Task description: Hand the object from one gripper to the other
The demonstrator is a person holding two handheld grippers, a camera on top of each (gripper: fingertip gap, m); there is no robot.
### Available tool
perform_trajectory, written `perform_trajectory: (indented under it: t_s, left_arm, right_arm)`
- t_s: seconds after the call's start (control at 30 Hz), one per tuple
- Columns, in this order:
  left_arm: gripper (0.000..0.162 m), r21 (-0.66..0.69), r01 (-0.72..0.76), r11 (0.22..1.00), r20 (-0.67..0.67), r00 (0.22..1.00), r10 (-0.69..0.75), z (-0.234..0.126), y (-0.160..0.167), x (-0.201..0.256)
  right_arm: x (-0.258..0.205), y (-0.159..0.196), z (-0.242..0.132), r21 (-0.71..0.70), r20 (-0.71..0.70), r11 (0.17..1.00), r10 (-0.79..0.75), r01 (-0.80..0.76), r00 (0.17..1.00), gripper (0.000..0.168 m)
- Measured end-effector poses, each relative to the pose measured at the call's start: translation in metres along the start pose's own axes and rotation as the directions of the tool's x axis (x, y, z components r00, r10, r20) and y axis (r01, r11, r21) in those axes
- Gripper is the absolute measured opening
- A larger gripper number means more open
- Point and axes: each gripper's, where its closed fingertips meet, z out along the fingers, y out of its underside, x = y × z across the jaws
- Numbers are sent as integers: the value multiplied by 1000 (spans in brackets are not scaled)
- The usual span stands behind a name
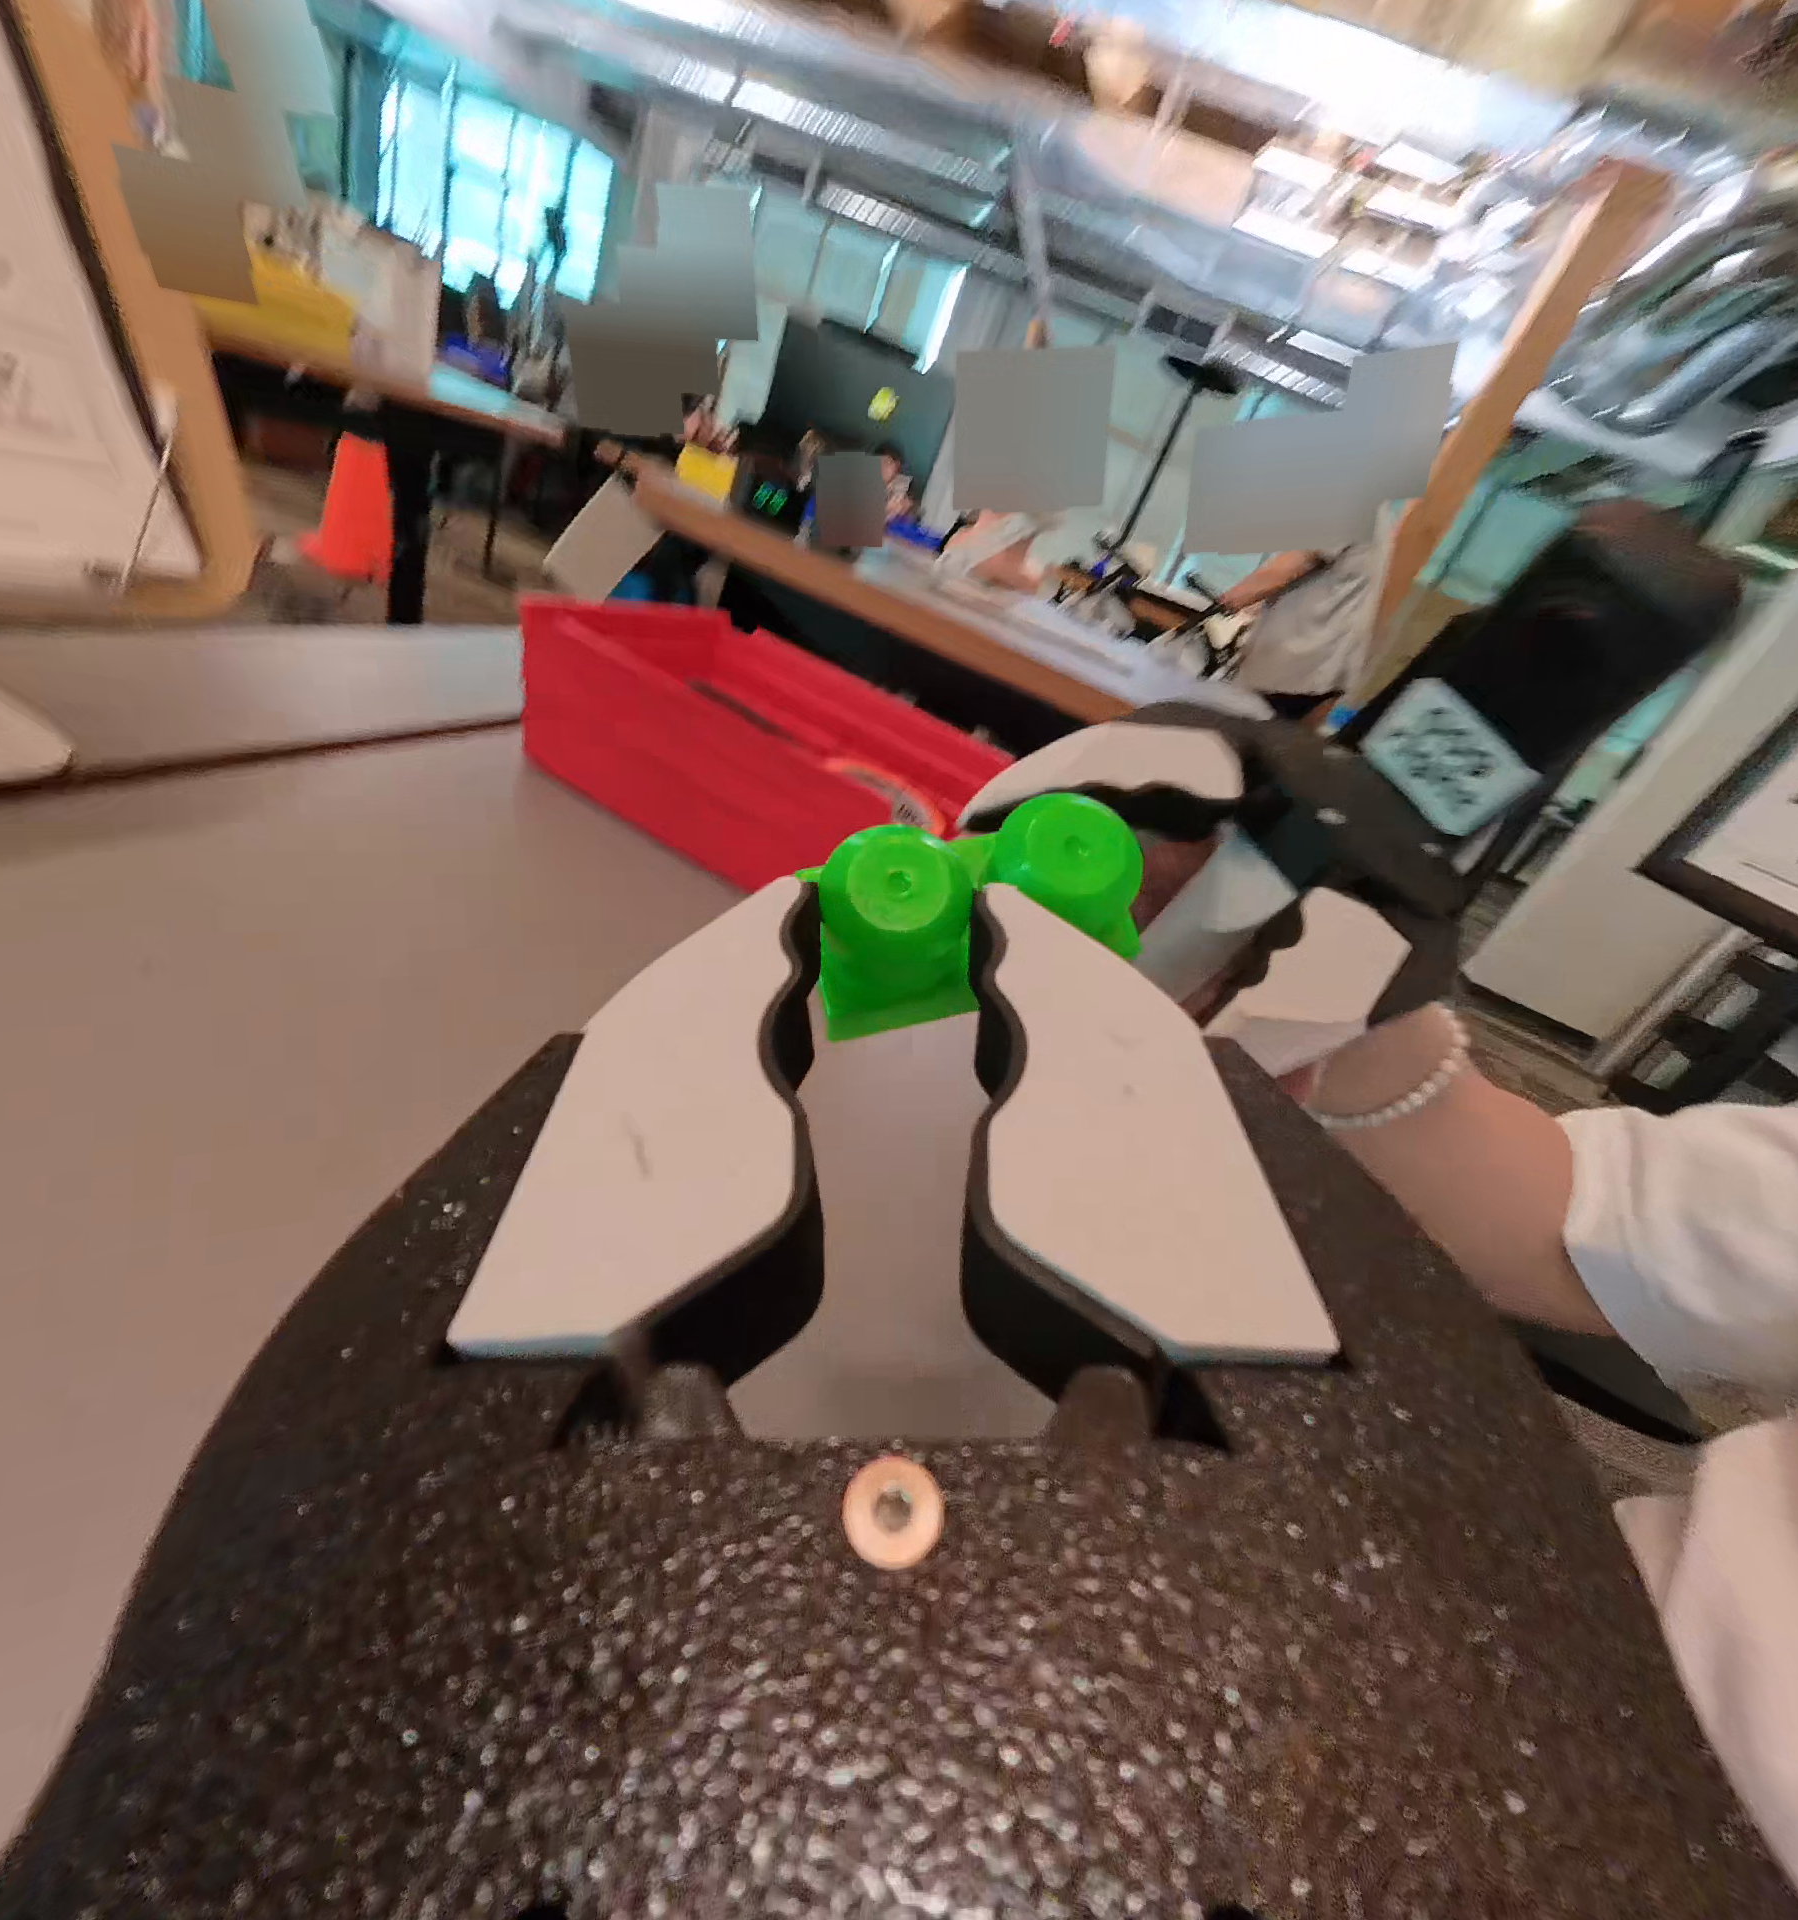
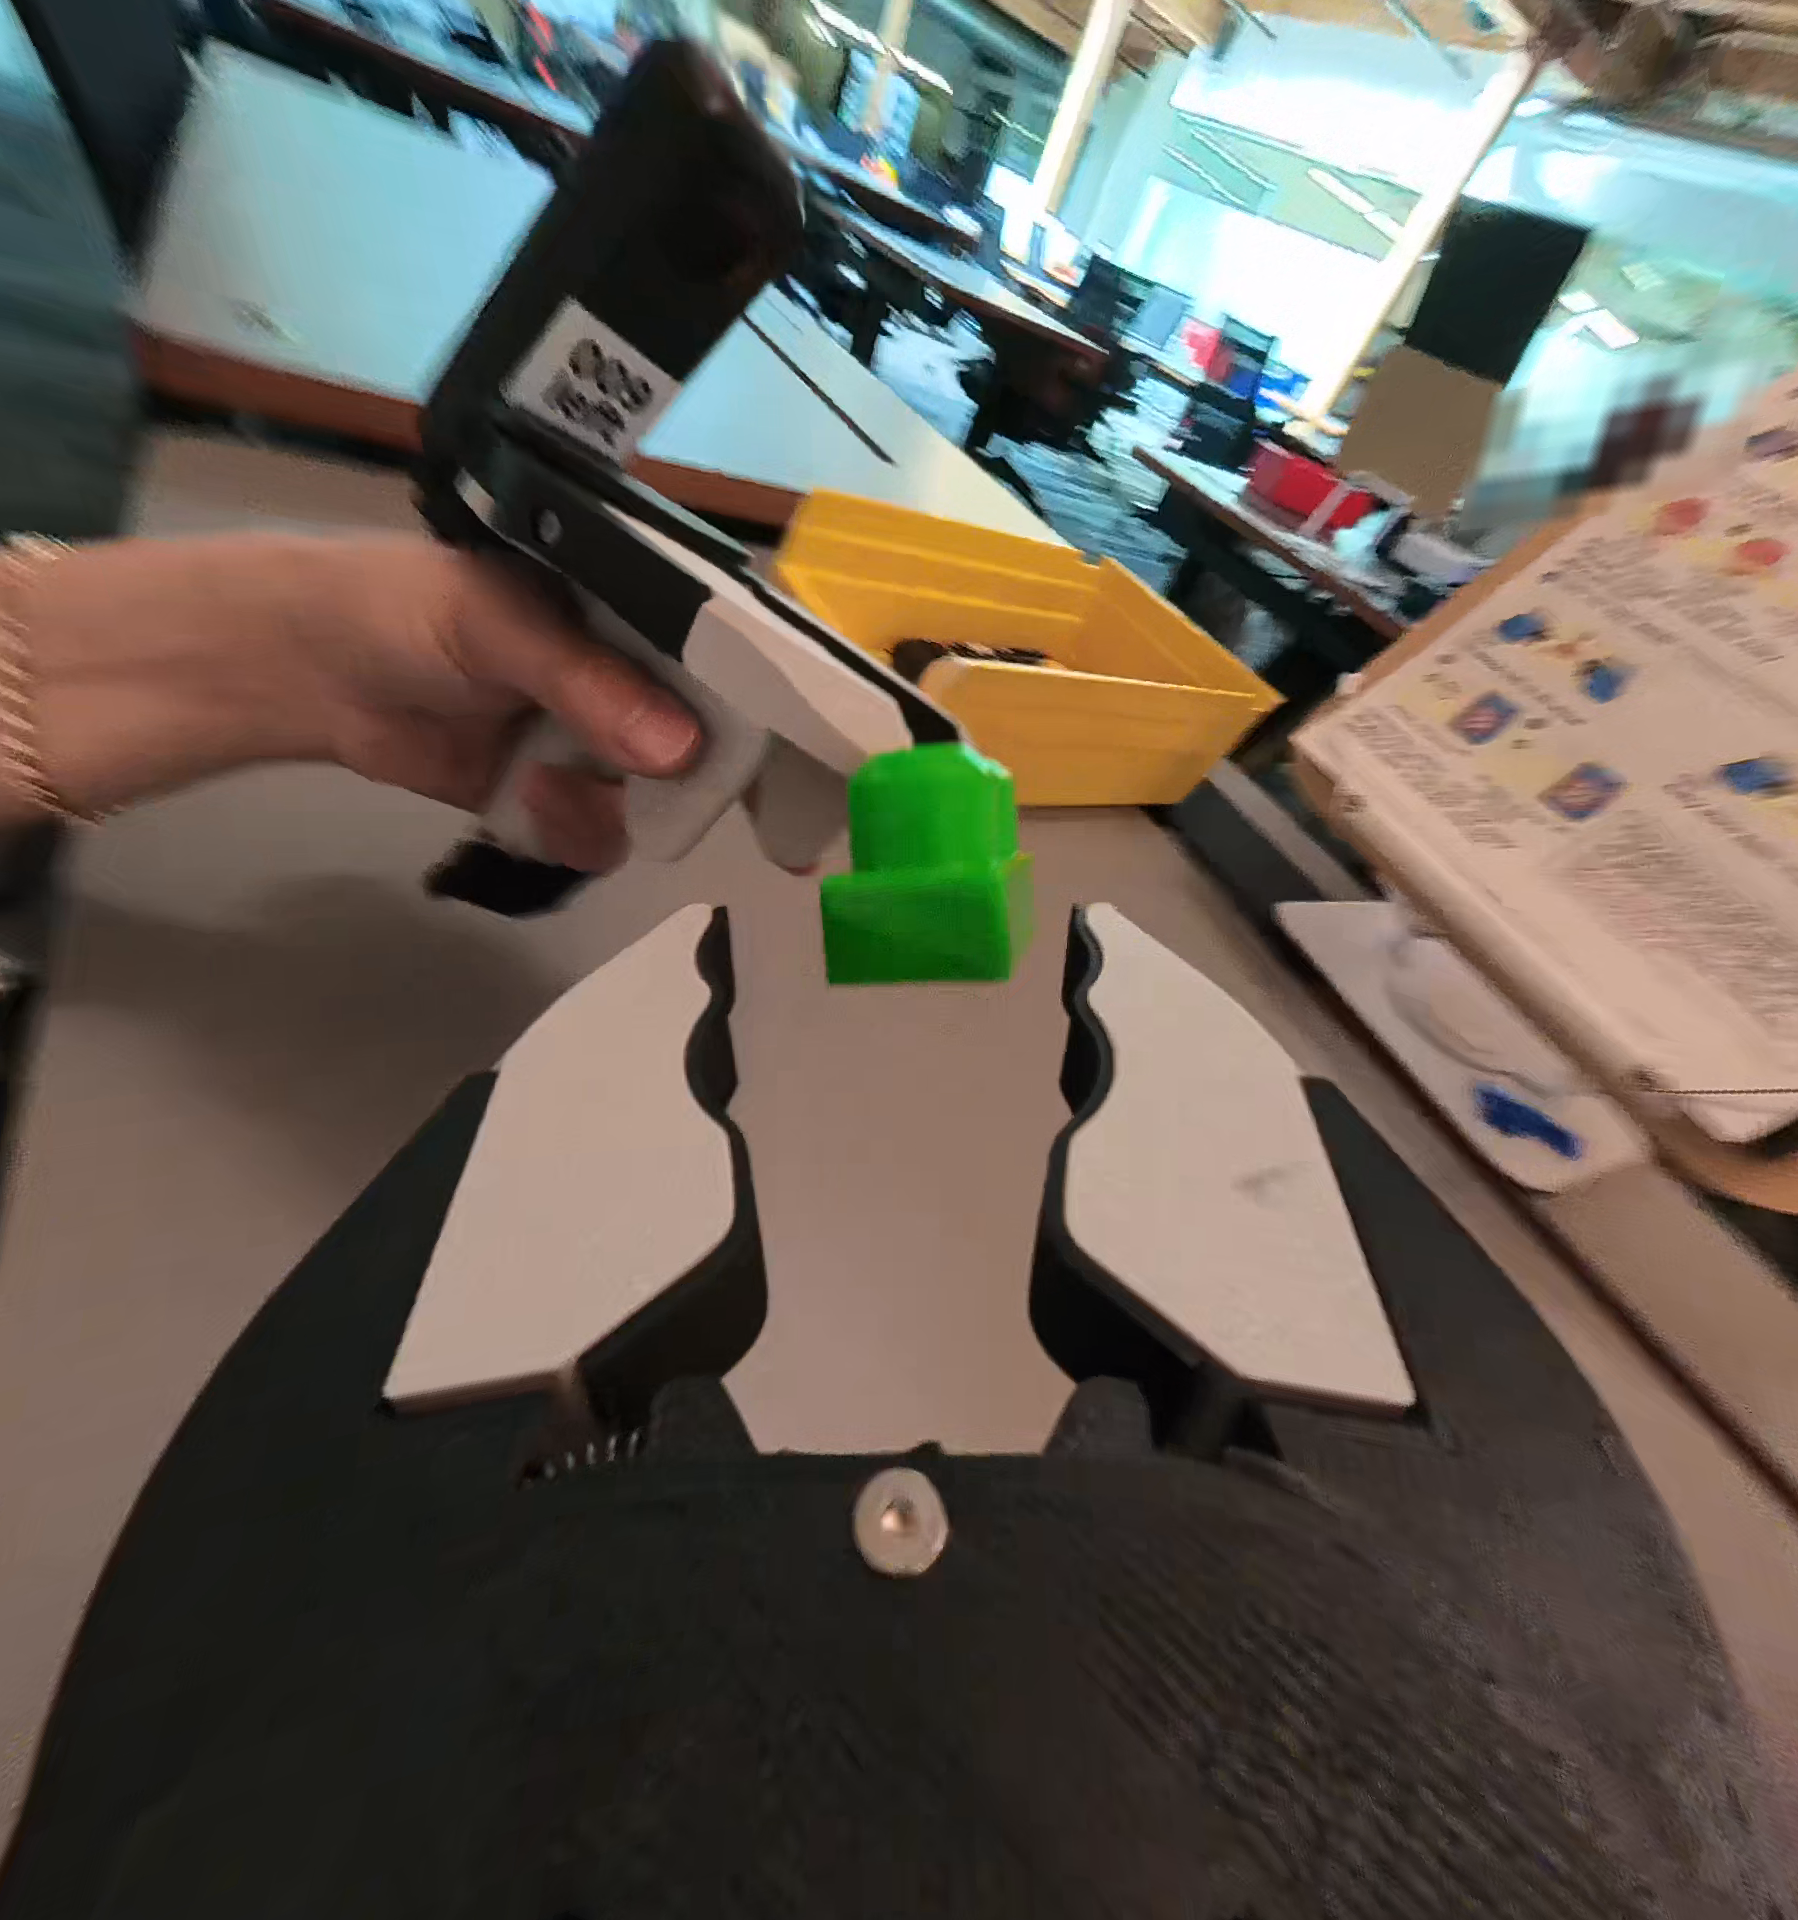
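A bright green plastic piece (image 1: pixel 895 935) with two round studs on a square base is held above the grey table (image 1: pixel 251 1039). My left gripper (image 1: pixel 890 914) is shut on it at the fingertips. In the right wrist view the green piece (image 2: pixel 921 894) sits between the tips of my right gripper (image 2: pixel 897 920), whose jaws stand wide apart and do not touch it. The left gripper (image 2: pixel 874 774) comes in there from the left, held by a hand. In the left wrist view the right gripper (image 1: pixel 1071 883) straddles the far stud, open.
A red bin (image 1: pixel 666 727) stands on the table behind the grippers. A yellow bin (image 2: pixel 1082 717) stands at the far edge in the right wrist view. A printed sheet on a stand (image 2: pixel 1601 727) is to the right. Work tables and people stand farther back.
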Motion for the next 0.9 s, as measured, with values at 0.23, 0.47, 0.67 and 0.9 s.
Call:
perform_trajectory:
  t_s: [0.23, 0.47, 0.67, 0.9]
  left_arm:
    - [27, 220, -384, 897, -170, 890, 422, -22, -21, 45]
    - [27, 337, -512, 790, -191, 785, 589, -29, -17, 61]
    - [27, 353, -519, 779, -181, 779, 601, -29, -17, 60]
    - [36, 135, -618, 774, -53, 776, 629, -22, -10, 36]
  right_arm:
    - [-23, -40, -15, 22, 551, 641, 632, -767, 545, 79]
    - [-42, -46, -18, -252, 737, 338, 674, -907, 46, 65]
    - [-48, -42, -11, -259, 741, 341, 670, -904, 40, 49]
    - [-24, -26, 0, -42, 605, 530, 688, -847, 401, 43]
